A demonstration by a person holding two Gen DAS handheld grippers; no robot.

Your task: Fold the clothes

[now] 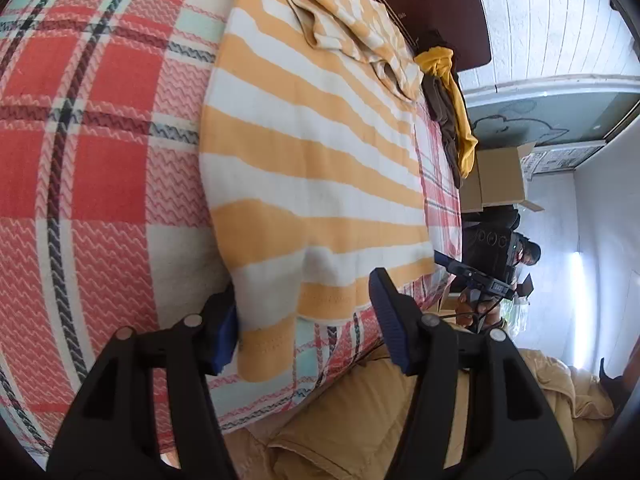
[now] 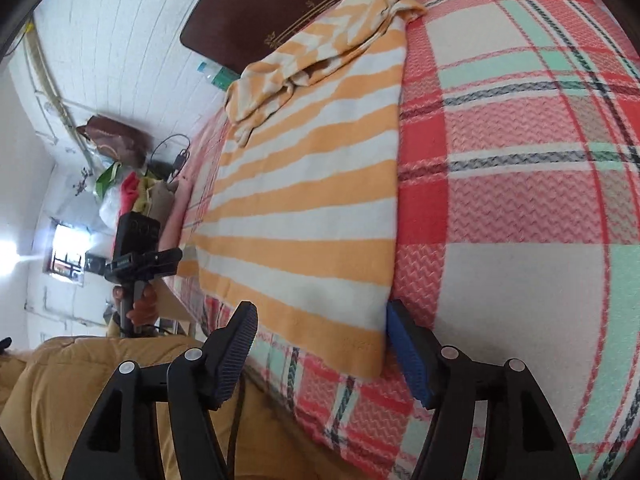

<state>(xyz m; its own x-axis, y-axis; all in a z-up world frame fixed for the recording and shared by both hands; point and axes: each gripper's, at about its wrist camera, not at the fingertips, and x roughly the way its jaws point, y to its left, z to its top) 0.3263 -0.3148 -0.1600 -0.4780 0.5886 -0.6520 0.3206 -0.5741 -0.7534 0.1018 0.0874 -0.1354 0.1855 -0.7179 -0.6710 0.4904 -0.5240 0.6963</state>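
Note:
An orange-and-white striped sweater lies flat on the plaid bed cover, its sleeves bunched at the far end by the headboard. My left gripper is open, its blue pads on either side of the sweater's near hem corner without pressing it. In the right wrist view the same sweater stretches away. My right gripper is open too, its fingers straddling the other hem corner, which lies loose on the cover.
A dark wooden headboard stands at the far end. A yellow and brown clothes pile and a cardboard box sit beyond the bed's right edge. Bags and cables clutter the left side. A tan padded jacket fills the foreground.

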